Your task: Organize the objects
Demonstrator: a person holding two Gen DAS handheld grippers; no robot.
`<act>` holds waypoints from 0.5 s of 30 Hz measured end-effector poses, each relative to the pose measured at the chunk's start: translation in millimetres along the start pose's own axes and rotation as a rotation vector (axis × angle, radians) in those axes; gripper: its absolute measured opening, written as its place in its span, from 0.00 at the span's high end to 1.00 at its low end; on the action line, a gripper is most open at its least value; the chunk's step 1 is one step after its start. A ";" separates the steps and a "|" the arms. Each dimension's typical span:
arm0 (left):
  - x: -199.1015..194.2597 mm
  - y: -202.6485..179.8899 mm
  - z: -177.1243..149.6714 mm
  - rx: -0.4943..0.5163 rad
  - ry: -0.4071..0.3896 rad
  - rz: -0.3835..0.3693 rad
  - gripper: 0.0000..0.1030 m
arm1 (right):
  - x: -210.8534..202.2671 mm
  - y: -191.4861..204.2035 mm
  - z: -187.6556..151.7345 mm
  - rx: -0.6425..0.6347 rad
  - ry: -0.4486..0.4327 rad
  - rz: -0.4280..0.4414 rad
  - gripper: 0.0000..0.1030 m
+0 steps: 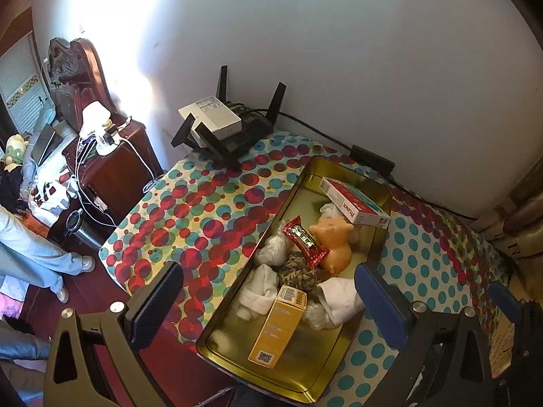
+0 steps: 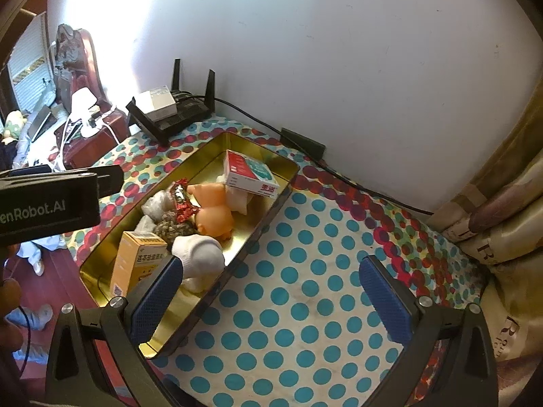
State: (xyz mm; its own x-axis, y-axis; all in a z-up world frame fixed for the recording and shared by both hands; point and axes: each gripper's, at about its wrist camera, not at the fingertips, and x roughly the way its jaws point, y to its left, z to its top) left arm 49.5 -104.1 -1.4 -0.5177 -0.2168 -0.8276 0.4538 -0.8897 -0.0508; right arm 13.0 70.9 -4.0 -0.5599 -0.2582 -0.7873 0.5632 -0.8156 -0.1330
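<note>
A: Two grippers are hovering above the dotted tablecloth [image 2: 305, 291]; the left gripper [image 1: 268, 302] and right gripper [image 2: 271, 298] are both holding their jaws apart, gripping nothing.

B: Everything is sitting inside the gold tin [image 1: 339, 169]; the red box [image 1: 353, 203] is leaning over the pig toy [image 1: 334, 244]; the yellow box [image 1: 278, 329] is lying nearer.
</note>
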 end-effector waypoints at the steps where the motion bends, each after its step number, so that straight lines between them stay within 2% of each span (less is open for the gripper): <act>1: -0.3 -0.3 0.1 0.001 -0.001 -0.003 0.00 | -0.3 -1.2 -0.1 0.004 -0.002 -0.001 0.00; 15: 6.2 -7.3 -3.6 0.033 0.004 0.025 0.00 | -11.3 -12.4 14.5 0.051 0.023 -0.065 0.00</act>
State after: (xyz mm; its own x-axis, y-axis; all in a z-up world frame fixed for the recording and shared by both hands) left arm 45.6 -97.5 -8.1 -0.5034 -0.2378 -0.8307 0.4425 -0.8967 -0.0115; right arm 3.5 76.4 15.2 -0.5797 -0.1928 -0.7917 0.4940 -0.8558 -0.1534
